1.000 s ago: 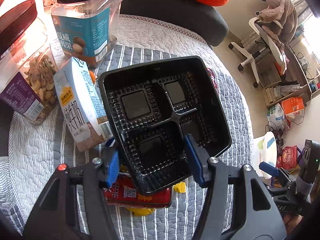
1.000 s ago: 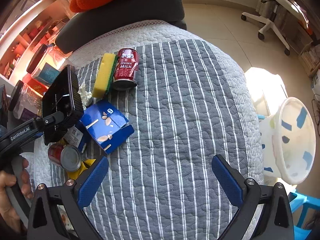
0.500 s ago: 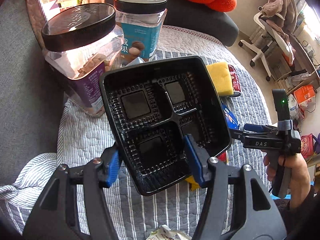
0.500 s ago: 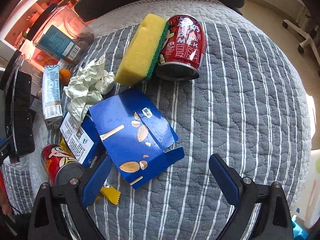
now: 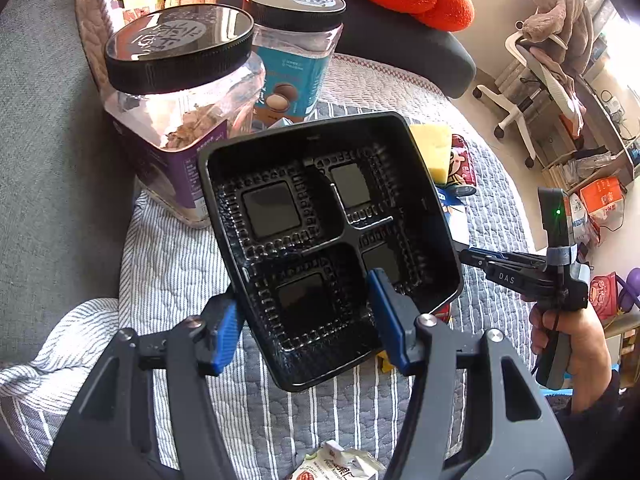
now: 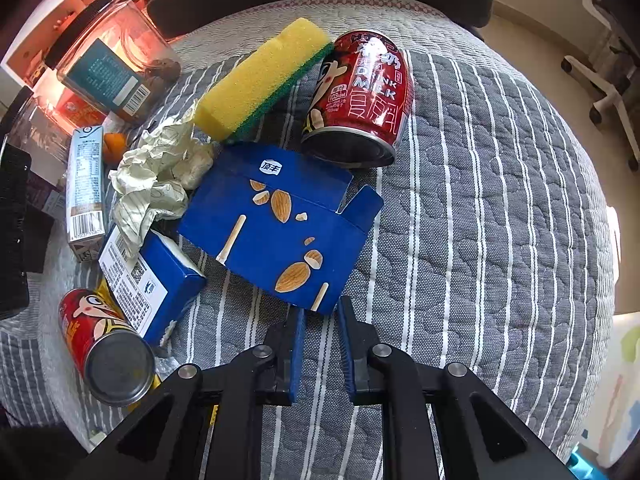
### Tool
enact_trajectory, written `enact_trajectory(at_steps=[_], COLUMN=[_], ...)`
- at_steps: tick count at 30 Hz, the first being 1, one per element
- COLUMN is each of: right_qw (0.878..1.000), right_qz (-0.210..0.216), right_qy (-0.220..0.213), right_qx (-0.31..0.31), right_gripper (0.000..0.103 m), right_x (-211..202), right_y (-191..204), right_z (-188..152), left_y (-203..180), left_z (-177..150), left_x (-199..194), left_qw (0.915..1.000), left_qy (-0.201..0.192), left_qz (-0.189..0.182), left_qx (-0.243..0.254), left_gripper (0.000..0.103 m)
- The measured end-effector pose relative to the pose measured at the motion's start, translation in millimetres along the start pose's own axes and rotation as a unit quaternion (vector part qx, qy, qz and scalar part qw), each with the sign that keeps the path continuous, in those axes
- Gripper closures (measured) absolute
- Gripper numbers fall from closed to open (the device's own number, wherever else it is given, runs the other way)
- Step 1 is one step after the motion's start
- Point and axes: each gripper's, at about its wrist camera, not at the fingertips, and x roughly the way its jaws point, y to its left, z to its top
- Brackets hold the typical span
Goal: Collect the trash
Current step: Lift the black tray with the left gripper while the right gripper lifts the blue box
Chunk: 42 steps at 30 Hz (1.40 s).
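Observation:
My left gripper is shut on a black plastic food tray, holding it tilted above the striped quilt. My right gripper has closed onto the near edge of a flattened blue almond-snack box lying on the quilt. Around the box lie a red milk can, a yellow sponge, crumpled paper, a small milk carton and a second red can. The right gripper also shows in the left wrist view, partly hidden behind the tray.
Two black-lidded snack jars stand at the back left. A snack wrapper lies by the quilt's near edge. A dark cushion lies behind, with an office chair on the floor to the right.
My right gripper moved down toward the blue box and closed from wide open onto its near edge. My left gripper drew the tray back and up, away from the trash pile.

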Motion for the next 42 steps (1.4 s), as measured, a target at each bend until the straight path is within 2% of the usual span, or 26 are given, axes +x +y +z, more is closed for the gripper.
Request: enact_trajectory(at_steps=[2,3,4,5,6,8,11,12,14,16,19,22,27,32,38,42], right_qw=[1.0,0.999,0.998,0.997,0.995,0.995,0.999,0.999,0.991,0.981,0.974,0.97,0.967,0.965,0.974,0.982], right_qz=[0.003,0.01,0.018,0.026,0.033,0.034,0.005,-0.007,-0.027,-0.052,-0.059,-0.037,-0.028,-0.037,-0.038,-0.042], right_qy=[0.001,-0.002,-0.002,-0.003,-0.013,-0.028,-0.029,-0.031,-0.033,-0.032,-0.014,0.011,0.014,-0.006,-0.009,-0.023], right_qx=[0.021,0.038,0.057,0.075,0.093,0.092,0.016,-0.03,-0.127,-0.182,-0.217,-0.24,-0.252,-0.259,-0.224,-0.184], right_gripper=[0.087,0.083,0.064,0.04,0.033,0.03,0.021,0.02,0.017,0.017,0.017,0.016,0.018,0.029,0.03,0.03], right_x=[-7,-12,-15,-17,-23,-28,-27,-24,-22,-18,-4,24,48,55,31,-10], right_y=[-11,-15,-21,-26,-33,-33,-12,0,21,32,38,54,67,79,73,61], right_z=[-2,-3,-3,-3,-4,-1,7,9,8,14,33,57,75,68,46,28], left_y=[-1,-1,0,0,1,2,6,7,8,8,8,11,17,15,6,-6], left_z=[0,0,1,1,1,1,0,0,2,4,5,6,10,11,9,6], left_x=[0,0,0,0,1,2,2,2,1,1,3,6,8,7,0,-6], left_qw=[1.0,1.0,1.0,0.9999,0.9999,0.9999,0.9998,0.9998,0.9997,0.9995,0.9995,0.9994,0.9992,0.9993,0.9994,0.9993], left_qy=[0.0,-0.001,-0.001,-0.002,-0.002,-0.001,0.003,0.003,0.003,0.002,0.005,0.01,0.015,0.016,0.008,0.001], left_qz=[-0.002,-0.004,-0.005,-0.006,-0.007,-0.007,-0.009,-0.011,-0.015,-0.02,-0.023,-0.02,-0.016,-0.017,-0.026,-0.035], left_qx=[-0.002,-0.004,-0.006,-0.008,-0.009,-0.011,-0.016,-0.018,-0.021,-0.023,-0.022,-0.025,-0.033,-0.031,-0.02,-0.009], left_gripper=[0.043,0.043,0.043,0.043,0.043,0.043,0.043,0.043,0.043,0.043,0.043,0.043,0.043,0.043,0.043,0.043])
